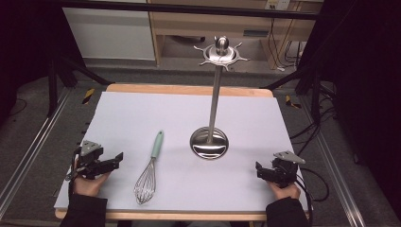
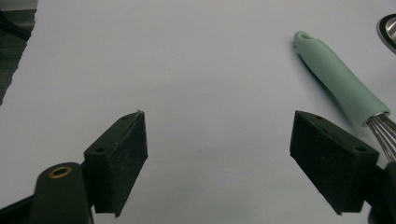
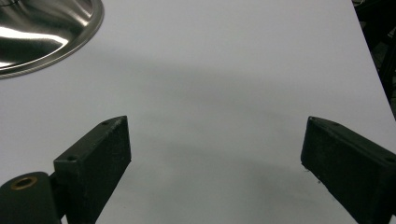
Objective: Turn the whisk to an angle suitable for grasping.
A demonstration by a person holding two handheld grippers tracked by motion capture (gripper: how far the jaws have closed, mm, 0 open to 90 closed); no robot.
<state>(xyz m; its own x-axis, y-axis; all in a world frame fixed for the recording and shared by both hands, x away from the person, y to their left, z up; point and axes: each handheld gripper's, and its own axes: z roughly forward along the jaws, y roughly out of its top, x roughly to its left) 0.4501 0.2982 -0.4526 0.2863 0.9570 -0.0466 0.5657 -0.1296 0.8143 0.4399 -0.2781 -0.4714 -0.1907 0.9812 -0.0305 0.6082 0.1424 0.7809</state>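
- Holding my left gripper point(image 1: 118, 156) at the tabletop's point(image 1: 142, 113) near-left corner, I have its jaws spread wide with nothing between them; my hand point(image 1: 87, 182) wraps the body, and the grey three-cornered plate point(image 1: 91, 147) sits on top.
- From the left gripper view, my two black jaws stand far apart over bare pale surface point(image 2: 187, 70), and the whisk's handle lies just beyond the jaw on that view's right side, apart from it.
- Next comes the whisk point(image 1: 149, 168), lying flat toward the near edge, left of the tabletop's middle: its mint-green handle point(image 1: 157, 144) points toward the far edge, and its wire loops point(image 1: 144, 187) point toward the near edge.
- Near the middle, slightly toward the right edge, stands a steel utensil stand point(image 1: 213, 101): a round shiny base point(image 1: 209, 143), an upright pole, and a ring of hooks point(image 1: 222, 53) under a knob at the top. It stands well apart from the whisk.
- At the near-right corner I hold my right gripper point(image 1: 258, 169), jaws likewise spread and holding nothing, pointing toward the left edge.
- From the right gripper view, my jaws are wide apart above bare surface, and the rim of the stand's base point(image 3: 46, 32) shows at the upper left, well clear of them.
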